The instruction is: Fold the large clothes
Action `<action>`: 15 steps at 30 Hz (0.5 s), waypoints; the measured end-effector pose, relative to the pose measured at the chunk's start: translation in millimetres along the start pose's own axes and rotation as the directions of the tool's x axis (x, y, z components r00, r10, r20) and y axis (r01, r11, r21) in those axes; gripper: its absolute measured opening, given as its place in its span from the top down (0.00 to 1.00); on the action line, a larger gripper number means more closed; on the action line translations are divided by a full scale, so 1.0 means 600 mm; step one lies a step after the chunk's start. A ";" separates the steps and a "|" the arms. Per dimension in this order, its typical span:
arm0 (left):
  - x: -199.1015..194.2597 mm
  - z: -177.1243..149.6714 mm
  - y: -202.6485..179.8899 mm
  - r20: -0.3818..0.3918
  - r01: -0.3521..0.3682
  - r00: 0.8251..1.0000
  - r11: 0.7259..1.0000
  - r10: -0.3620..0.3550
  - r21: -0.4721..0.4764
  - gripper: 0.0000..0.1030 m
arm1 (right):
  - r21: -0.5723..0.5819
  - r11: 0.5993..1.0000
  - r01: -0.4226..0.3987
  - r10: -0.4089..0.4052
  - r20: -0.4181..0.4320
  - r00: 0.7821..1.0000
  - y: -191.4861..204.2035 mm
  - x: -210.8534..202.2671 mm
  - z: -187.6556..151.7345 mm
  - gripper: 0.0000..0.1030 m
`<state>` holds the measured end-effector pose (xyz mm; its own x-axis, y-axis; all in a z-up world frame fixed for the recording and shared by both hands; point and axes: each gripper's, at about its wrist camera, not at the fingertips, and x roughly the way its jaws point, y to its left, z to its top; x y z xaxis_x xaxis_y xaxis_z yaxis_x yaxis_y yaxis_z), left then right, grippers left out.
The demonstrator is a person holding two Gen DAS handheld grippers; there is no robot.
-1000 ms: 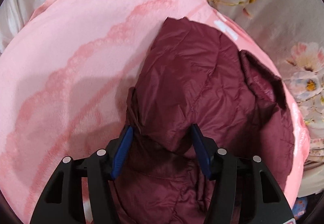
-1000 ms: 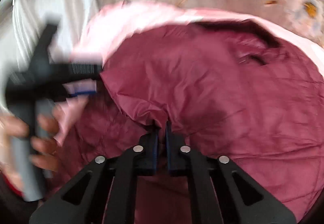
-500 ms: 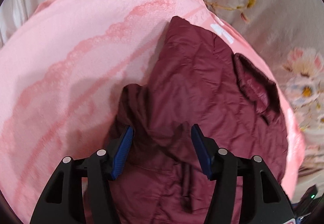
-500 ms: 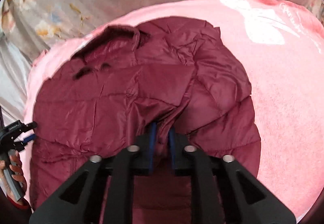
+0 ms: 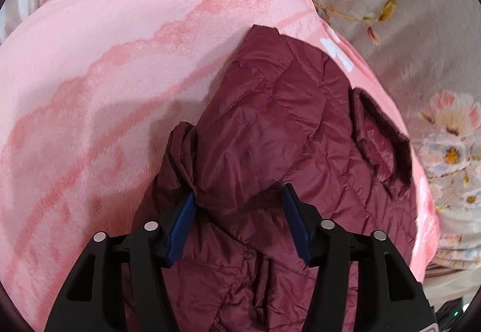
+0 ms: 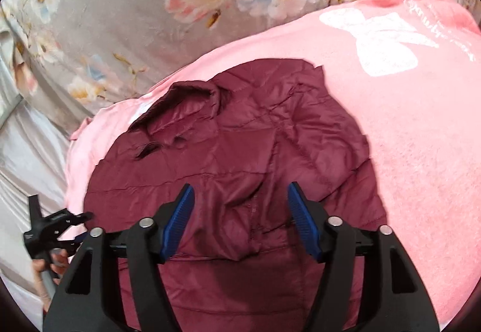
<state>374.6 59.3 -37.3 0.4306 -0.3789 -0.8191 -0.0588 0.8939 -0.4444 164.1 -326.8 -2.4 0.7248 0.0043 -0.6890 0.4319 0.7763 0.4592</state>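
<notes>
We see the maroon quilted jacket part-folded on the pink blanket: right tool just opened wide, releasing it; left tool narrowing astride a fold, further folds remaining.

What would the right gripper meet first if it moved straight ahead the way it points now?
Most likely the dark red quilted jacket: it lies directly beyond the right gripper, whose jaws have just been opening and stand apart. How near is unclear.

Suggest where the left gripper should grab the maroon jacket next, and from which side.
Probably the bunched fold of the jacket by the near pink-side edge, where fabric stands proud between the left gripper's open jaws. Come from above, angled down: elsewhere it lies flat on the pink blanket.
</notes>
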 end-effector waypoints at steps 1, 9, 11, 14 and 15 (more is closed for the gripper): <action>0.001 -0.001 -0.002 0.002 -0.009 1.000 1.000 0.009 0.011 0.64 | -0.025 0.999 0.025 -0.026 -0.019 0.999 0.008 0.016 -0.003 0.38; -0.069 -0.015 -0.026 0.142 -0.051 0.990 0.984 0.027 0.172 1.00 | -0.174 0.985 -0.013 0.027 0.078 0.997 0.081 -0.021 0.012 0.96; -0.098 -0.024 -0.027 0.200 -0.071 0.979 0.975 0.029 0.209 1.00 | -0.201 0.980 0.004 0.021 0.122 0.992 0.081 -0.039 0.008 0.96; -0.063 -0.034 -0.023 0.172 -0.149 0.979 0.958 0.108 0.245 1.00 | -0.211 0.968 0.133 -0.133 0.013 0.991 0.050 0.035 -0.019 0.96; -0.045 -0.037 -0.021 0.157 -0.176 0.978 0.952 0.139 0.252 1.00 | -0.198 0.968 0.151 -0.162 -0.039 0.986 0.032 0.064 -0.032 0.96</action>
<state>343.8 52.9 -17.7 0.5544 -0.2086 -0.8057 0.0953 0.9776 -0.1875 190.2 -299.7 -30.9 0.6239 -0.0971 -0.7754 0.4214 0.8774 0.2292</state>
